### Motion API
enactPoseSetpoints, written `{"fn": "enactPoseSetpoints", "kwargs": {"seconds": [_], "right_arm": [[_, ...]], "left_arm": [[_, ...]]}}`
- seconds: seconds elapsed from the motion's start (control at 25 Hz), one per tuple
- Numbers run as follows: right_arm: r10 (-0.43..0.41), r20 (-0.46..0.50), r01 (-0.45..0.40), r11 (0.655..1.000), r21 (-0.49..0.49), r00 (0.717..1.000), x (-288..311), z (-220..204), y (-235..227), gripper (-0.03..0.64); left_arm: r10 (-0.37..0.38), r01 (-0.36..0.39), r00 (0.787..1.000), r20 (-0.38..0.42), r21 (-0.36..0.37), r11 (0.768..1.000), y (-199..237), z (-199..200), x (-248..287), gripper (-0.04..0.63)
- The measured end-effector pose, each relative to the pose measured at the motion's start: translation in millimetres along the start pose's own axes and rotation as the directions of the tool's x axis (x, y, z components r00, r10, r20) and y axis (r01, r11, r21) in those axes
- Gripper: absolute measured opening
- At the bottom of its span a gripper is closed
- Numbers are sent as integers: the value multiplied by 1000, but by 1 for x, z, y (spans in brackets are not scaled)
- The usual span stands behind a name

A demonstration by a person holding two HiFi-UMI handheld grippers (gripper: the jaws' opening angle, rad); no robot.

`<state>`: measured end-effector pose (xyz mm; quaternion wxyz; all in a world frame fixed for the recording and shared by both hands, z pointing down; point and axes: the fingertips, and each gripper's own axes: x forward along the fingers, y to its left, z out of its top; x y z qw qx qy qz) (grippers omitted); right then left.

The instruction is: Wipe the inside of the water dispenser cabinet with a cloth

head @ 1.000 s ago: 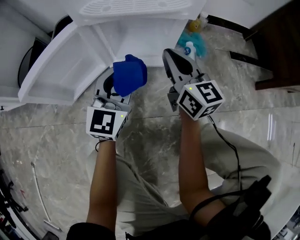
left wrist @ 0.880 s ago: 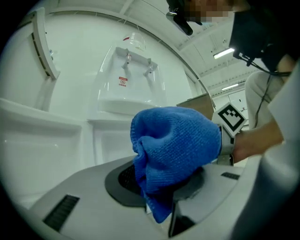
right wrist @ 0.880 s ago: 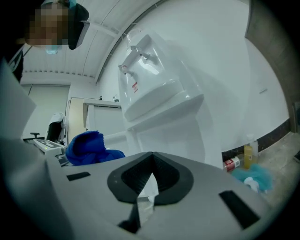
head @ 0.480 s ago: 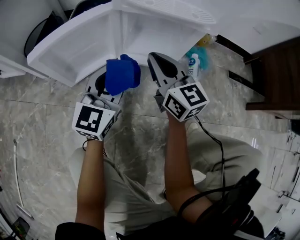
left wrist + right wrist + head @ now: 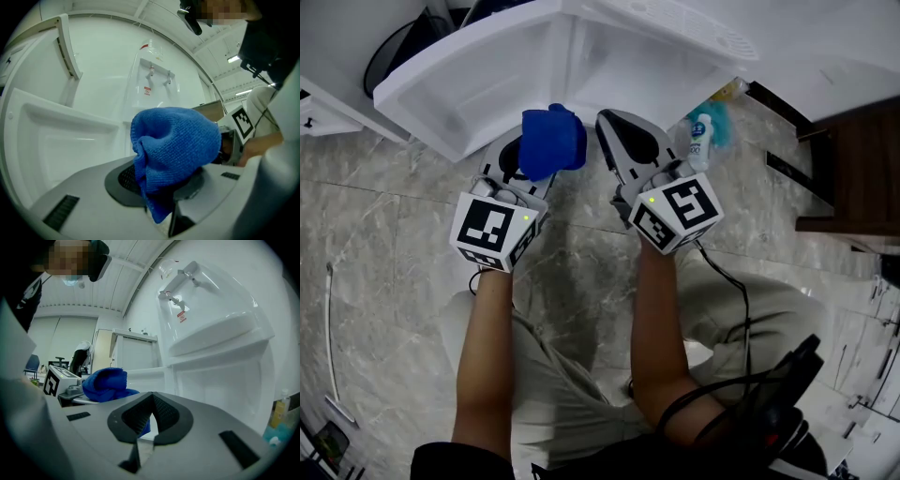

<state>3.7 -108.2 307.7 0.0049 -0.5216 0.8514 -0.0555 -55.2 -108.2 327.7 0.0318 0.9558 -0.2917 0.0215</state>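
My left gripper [image 5: 546,148] is shut on a bunched blue cloth [image 5: 551,141], which hides its fingertips; the same cloth [image 5: 176,145] bulges over the left gripper [image 5: 159,187] in the left gripper view. It is held level just in front of the white water dispenser cabinet [image 5: 614,70], whose door [image 5: 455,89] stands open to the left. My right gripper [image 5: 615,122] is beside it on the right, shut with nothing between its jaws, as the right gripper [image 5: 152,411] shows in its own view. The cloth [image 5: 105,383] lies to its left. The dispenser's taps [image 5: 157,75] show above.
A small white bottle [image 5: 701,136] and something teal [image 5: 729,120] stand on the marble floor [image 5: 384,234] right of the cabinet. Dark wooden furniture [image 5: 858,169] is at the far right. A black cable [image 5: 741,300] trails from the right gripper over the person's legs.
Both grippers have moved closer to the open cabinet front, side by side. The blue cloth stays in the left gripper; the right stays shut.
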Motion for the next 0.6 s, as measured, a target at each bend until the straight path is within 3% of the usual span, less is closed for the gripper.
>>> {"fn": "enactPoseSetpoints", "kwargs": {"seconds": [0.6], "right_arm": [[14,1,-14,1000,11,1000,-5,-1,4,-3]], "left_arm": [[-7,8,1000,16,-19,1000,-9,7,2,101]]}}
